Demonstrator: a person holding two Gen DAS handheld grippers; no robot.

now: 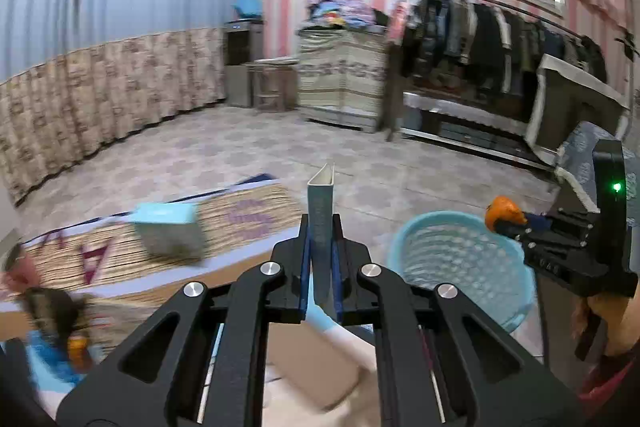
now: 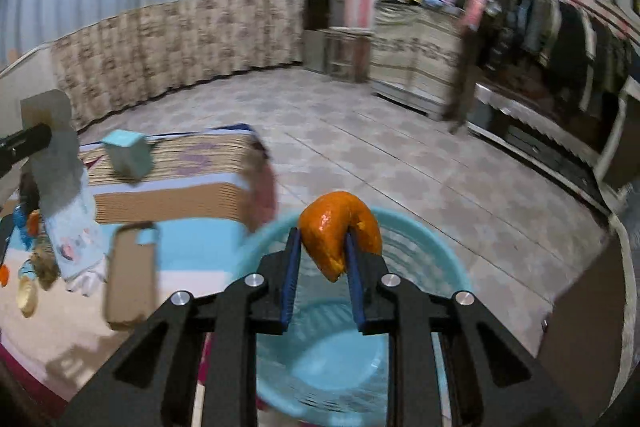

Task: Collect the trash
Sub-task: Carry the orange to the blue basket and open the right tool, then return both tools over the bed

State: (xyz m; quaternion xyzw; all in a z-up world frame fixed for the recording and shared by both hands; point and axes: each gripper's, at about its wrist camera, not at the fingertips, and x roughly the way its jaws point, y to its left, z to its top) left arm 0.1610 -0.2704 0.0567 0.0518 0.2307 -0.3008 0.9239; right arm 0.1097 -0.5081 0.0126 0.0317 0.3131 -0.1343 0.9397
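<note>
Two loads could miss: the orange peel (image 2: 340,233), pinched between the right gripper (image 2: 322,251) jaws above the blue basket (image 2: 440,259), may bounce out if released high; the flattened box (image 1: 321,223), clamped edge-on by the left gripper (image 1: 321,251), hangs beside the rim. Tiled floor (image 2: 400,155), striped mat (image 2: 180,163), curtains (image 1: 100,27), clothes rack (image 1: 500,31).

Your right gripper (image 2: 322,247) holds orange peel (image 2: 340,231) over the basket (image 2: 436,247); bed (image 2: 192,255) left of basket, box (image 2: 128,157) on bed.
</note>
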